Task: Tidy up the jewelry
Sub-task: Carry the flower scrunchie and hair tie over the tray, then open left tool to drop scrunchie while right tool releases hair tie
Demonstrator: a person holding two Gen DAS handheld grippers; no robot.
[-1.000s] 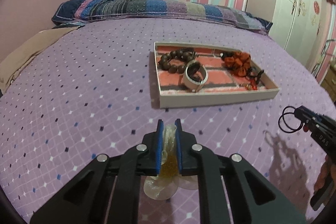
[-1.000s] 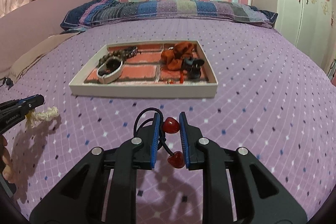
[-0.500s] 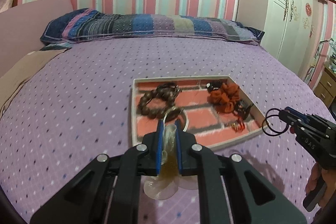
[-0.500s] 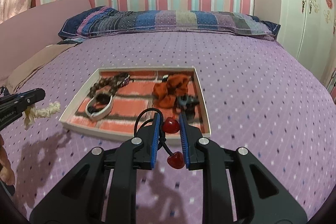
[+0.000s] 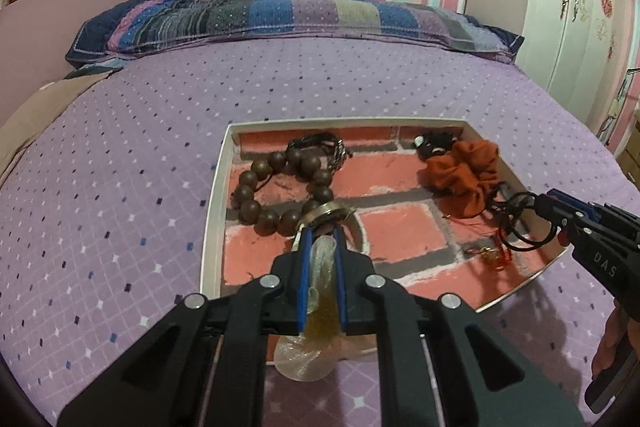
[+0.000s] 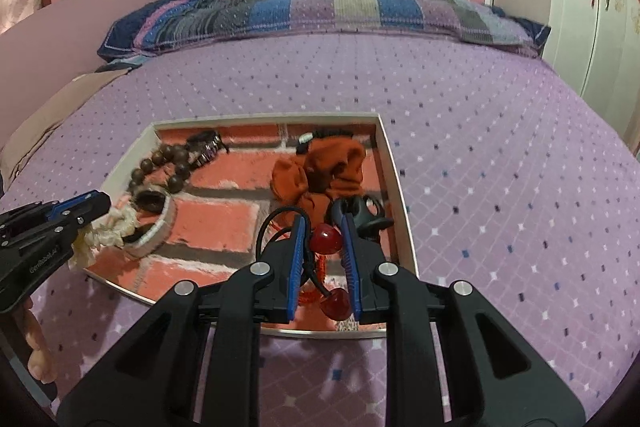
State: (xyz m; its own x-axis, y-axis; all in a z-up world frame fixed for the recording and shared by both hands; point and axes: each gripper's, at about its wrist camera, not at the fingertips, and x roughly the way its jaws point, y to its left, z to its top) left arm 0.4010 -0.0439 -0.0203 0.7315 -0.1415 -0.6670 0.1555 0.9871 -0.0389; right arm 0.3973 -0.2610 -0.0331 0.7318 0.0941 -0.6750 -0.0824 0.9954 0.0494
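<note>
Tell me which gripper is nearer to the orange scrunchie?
Right. The right gripper hangs just before the orange scrunchie, at the tray's right end. The left gripper is over the bangle, farther left.

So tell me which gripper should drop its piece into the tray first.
Right, probably. The right gripper, shut on the cherry hair tie, hangs inside the tray beside the orange scrunchie; the left gripper hangs over the bangle.
</note>
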